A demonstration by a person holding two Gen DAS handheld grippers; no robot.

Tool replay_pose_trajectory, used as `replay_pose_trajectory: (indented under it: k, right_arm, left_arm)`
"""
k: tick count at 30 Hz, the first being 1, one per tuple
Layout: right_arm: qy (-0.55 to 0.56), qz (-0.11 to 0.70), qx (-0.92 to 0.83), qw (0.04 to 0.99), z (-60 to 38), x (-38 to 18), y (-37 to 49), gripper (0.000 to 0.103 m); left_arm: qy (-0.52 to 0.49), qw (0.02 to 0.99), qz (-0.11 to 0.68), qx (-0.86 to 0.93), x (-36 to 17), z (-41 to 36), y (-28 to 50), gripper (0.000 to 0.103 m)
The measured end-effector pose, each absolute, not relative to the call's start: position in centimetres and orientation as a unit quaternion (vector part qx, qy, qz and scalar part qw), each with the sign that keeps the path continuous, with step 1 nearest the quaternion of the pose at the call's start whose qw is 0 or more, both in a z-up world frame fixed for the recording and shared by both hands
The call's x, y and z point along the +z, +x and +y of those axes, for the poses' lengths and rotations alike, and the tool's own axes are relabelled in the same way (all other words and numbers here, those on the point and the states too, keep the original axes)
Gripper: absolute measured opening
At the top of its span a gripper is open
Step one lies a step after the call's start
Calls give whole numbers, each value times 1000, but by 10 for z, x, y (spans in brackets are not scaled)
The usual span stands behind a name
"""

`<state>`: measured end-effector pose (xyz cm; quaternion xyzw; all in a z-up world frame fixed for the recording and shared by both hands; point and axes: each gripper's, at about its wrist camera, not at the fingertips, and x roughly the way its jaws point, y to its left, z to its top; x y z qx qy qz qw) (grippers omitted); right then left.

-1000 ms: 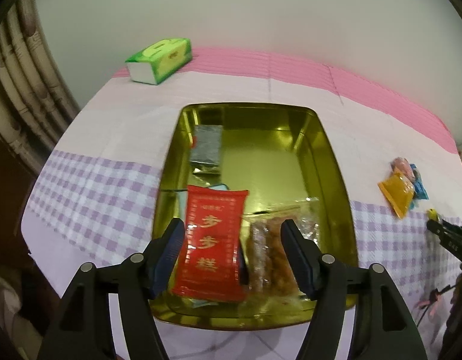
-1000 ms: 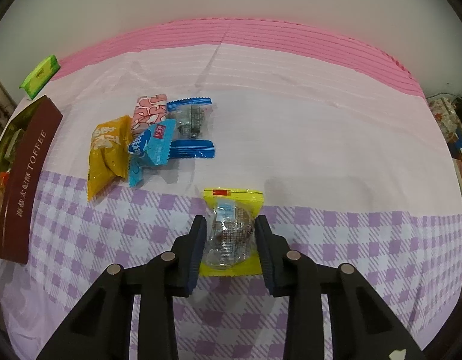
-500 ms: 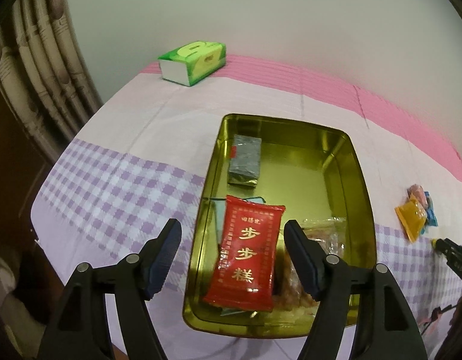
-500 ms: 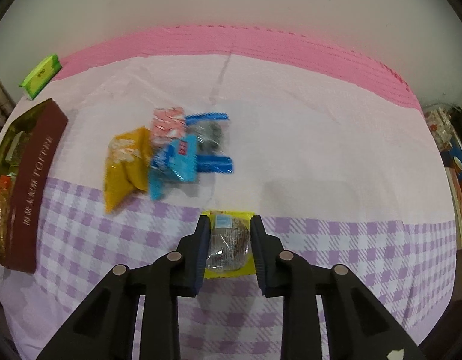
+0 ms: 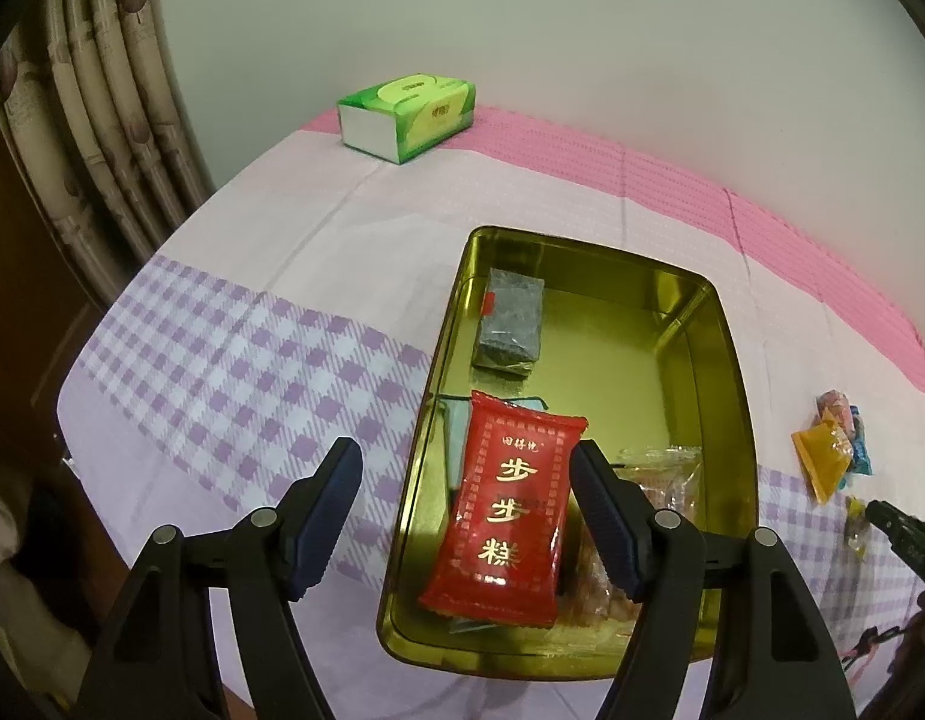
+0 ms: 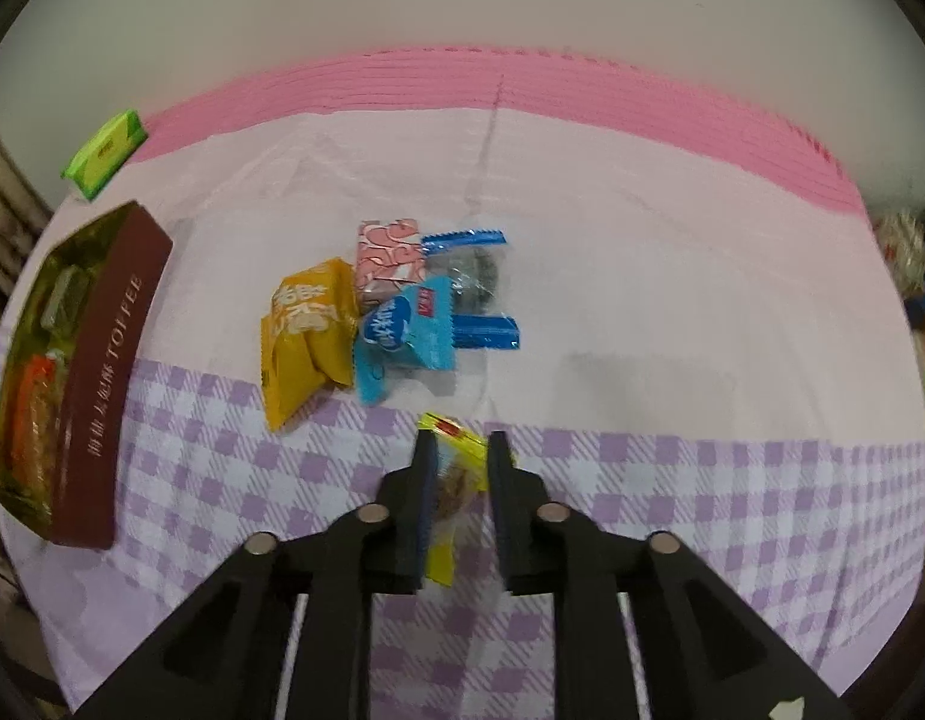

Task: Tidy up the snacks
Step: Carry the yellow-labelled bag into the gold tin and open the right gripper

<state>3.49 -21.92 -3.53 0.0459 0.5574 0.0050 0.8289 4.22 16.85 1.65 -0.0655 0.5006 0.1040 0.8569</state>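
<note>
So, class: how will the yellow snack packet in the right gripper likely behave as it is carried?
The yellow packet probably flops: it hangs tilted between the pads of the right gripper. It seems light, as a narrow pinch holds it. Its glossy film may slip.

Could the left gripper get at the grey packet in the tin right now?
Probably yes: the left gripper is open and empty, and the grey packet lies uncovered in the open tin, beyond the red packet.
</note>
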Motion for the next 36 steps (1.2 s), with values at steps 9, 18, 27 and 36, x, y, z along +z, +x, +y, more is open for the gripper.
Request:
replay_pose_trajectory:
  k: [9, 18, 27, 36]
  right_arm:
    - [38, 567, 9, 823, -213, -38, 21, 40]
    - [51, 580, -7, 813, -206, -48, 32, 39]
    - [38, 572, -3, 820, -196, -52, 35, 24]
    - [17, 555, -5, 832, -181, -40, 39, 22]
  left_arm:
    - [-64, 856, 502, 105, 15, 166, 42, 72]
    - [-66, 858, 498, 110, 14, 168, 42, 72]
    - [-74, 855, 498, 122, 16, 177, 41, 72]
    - [-89, 850, 499, 145, 15, 189, 41, 72]
